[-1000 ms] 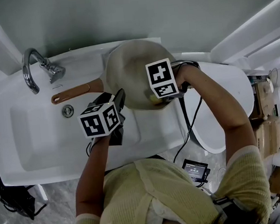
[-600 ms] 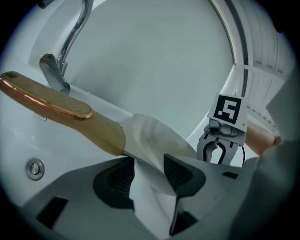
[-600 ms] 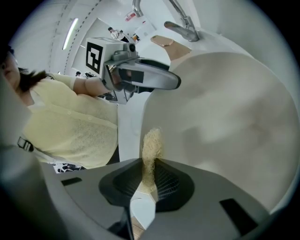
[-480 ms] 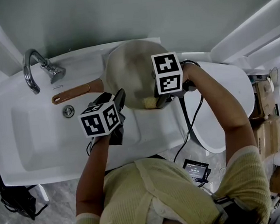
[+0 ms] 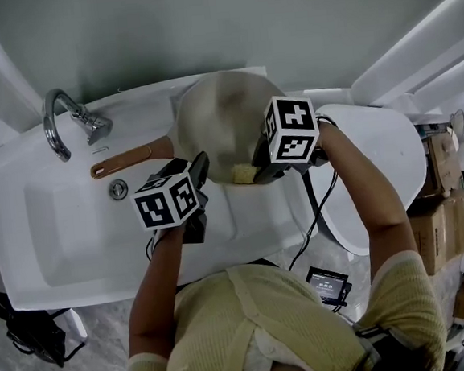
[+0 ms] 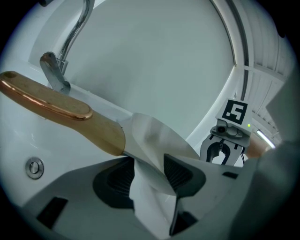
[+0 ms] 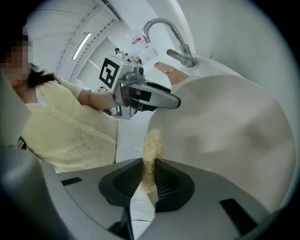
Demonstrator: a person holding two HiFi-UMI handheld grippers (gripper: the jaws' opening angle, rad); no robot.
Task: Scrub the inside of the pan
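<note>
The pale pan (image 5: 222,117) stands tilted on the sink's right side, its wooden handle (image 5: 129,158) pointing left. My left gripper (image 5: 196,166) is shut on the pan's rim (image 6: 150,140) next to the handle (image 6: 61,110). My right gripper (image 5: 255,171) is shut on a yellow fibrous scrubber (image 5: 242,174), which lies against the pan's near inner edge. In the right gripper view the scrubber (image 7: 151,152) sticks out from between the pads beside the pan's inside (image 7: 225,131), with the left gripper (image 7: 161,99) beyond.
The white sink (image 5: 75,235) has a chrome faucet (image 5: 61,119) at its back left and a drain (image 5: 118,189) in the basin. A white toilet (image 5: 376,176) stands to the right, cardboard boxes (image 5: 439,203) beyond it. A small device (image 5: 328,284) lies on the floor.
My right gripper has tilted and shifted to the right over the pan, and the scrubber now shows more at the pan's near edge. The left gripper has kept its hold.
</note>
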